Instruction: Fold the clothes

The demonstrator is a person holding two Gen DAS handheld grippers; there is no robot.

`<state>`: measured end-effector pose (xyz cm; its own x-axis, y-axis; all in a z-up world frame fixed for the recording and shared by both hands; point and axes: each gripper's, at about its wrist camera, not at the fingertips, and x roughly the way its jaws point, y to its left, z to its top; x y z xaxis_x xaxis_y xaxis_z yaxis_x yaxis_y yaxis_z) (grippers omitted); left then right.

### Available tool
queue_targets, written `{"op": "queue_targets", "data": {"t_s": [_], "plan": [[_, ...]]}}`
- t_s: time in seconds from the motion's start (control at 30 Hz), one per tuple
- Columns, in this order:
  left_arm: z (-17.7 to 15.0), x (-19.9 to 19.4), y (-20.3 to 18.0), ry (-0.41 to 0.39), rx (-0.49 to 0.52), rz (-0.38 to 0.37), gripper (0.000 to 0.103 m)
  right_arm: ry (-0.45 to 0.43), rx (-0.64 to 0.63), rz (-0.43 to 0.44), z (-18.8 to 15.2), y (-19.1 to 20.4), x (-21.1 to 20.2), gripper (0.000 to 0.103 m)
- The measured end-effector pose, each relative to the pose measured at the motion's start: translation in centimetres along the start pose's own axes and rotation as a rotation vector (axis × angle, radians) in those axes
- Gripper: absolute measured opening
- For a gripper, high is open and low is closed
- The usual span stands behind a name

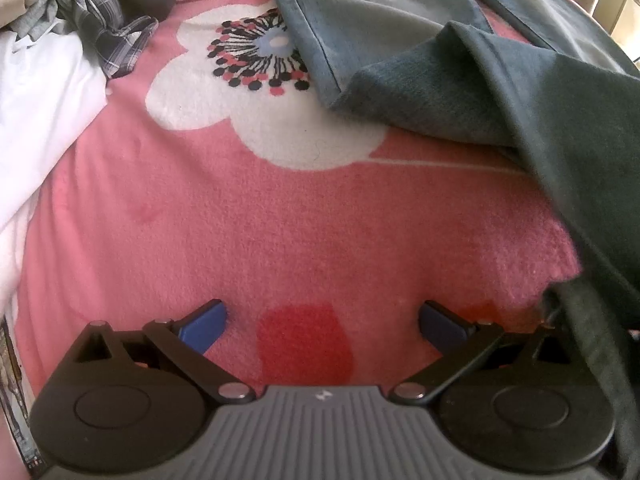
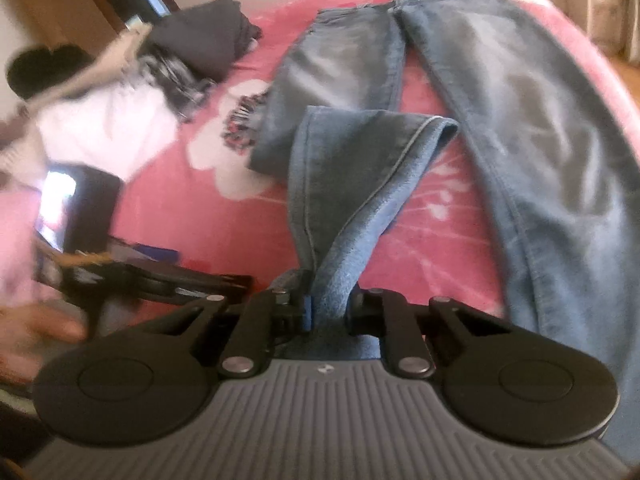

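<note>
Where jeans (image 2: 520,128) sprawl, pink floral blanket (image 1: 240,220) covers bed.

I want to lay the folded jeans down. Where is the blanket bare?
Bare: the pink blanket before the open left hand-held gripper, between the white garment and the jeans. Crowded: the far-left clothes pile and the right side, under the jeans.
</note>
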<state>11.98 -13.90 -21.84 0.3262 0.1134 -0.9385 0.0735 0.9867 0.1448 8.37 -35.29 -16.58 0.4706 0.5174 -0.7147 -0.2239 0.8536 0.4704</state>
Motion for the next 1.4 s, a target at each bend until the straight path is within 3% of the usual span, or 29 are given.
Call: {"op": "queue_targets", "data": {"t_s": [0.17,0.3,0.4,0.53,0.6,0.67,0.77,0.83,0.9,0.93,1.0,1.03,1.1,1.17,1.27,1.37,1.4], "plan": [[-0.4,0.1,0.5,-0.026,0.021,-0.034,0.103,0.045,0.094,0.194,-0.5,-2.1,-0.4,0.011],[-0.3,0.0,0.9,-0.039,0.048,-0.065,0.103,0.122,0.297,0.207,-2.9,-7.0,1.5,0.011],[-0.2,-0.4,1.5,-0.042,0.059,-0.109,0.103,0.098,0.482,0.237,-4.6,-10.3,1.6,0.013],[-0.2,-1.6,2.5,-0.094,0.058,-0.236,0.101,0.087,0.607,0.292,-5.5,-12.1,1.7,0.013],[-0.3,-2.4,2.7,-0.125,0.069,-0.302,0.101,0.089,0.568,0.275,-5.2,-11.6,1.5,0.017],[-0.5,-2.9,2.7,-0.143,0.083,-0.32,0.101,0.088,0.533,0.242,-4.9,-10.7,1.0,0.021],[-0.8,-3.5,2.6,-0.159,0.097,-0.348,0.095,0.053,0.416,0.12,-3.4,-9.2,-0.7,0.027],[-0.9,-4.0,2.7,-0.186,0.113,-0.366,0.093,-0.004,0.289,0.007,-2.5,-8.0,-2.7,0.029],[-1.1,-4.4,2.8,-0.217,0.133,-0.38,0.093,-0.071,0.16,-0.044,-1.7,-6.7,-4.7,0.031],[-1.1,-4.5,2.8,-0.223,0.138,-0.381,0.093,-0.1,0.097,-0.041,-1.3,-6.0,-5.6,0.033],[-1.1,-4.6,2.8,-0.235,0.15,-0.384,0.087,-0.142,-0.039,0.009,-0.9,-4.0,-6.7,0.057],[-1.1,-4.6,2.8,-0.241,0.155,-0.385,0.083,-0.143,-0.101,0.038,-0.9,-2.8,-7.0,0.062],[-1.1,-4.8,2.8,-0.252,0.167,-0.387,0.078,-0.114,-0.226,0.096,-1.2,-0.1,-6.8,0.074],[-1.1,-4.9,2.8,-0.264,0.178,-0.389,0.073,-0.069,-0.377,0.106,-2.1,2.8,-5.6,0.078],[-1.1,-5.1,2.8,-0.28,0.196,-0.402,0.061,-0.049,-0.544,-0.016,-4.1,4.6,-3.2,0.073],[-1.9,-6.4,3.5,-0.276,0.224,-0.518,0.059,0.023,-0.577,-0.037,-4.7,4.5,-1.4,0.019],[-2.2,-6.9,3.6,-0.274,0.241,-0.558,0.059,0.042,-0.582,-0.012,-4.8,4.5,-1.4,0.016]]}}
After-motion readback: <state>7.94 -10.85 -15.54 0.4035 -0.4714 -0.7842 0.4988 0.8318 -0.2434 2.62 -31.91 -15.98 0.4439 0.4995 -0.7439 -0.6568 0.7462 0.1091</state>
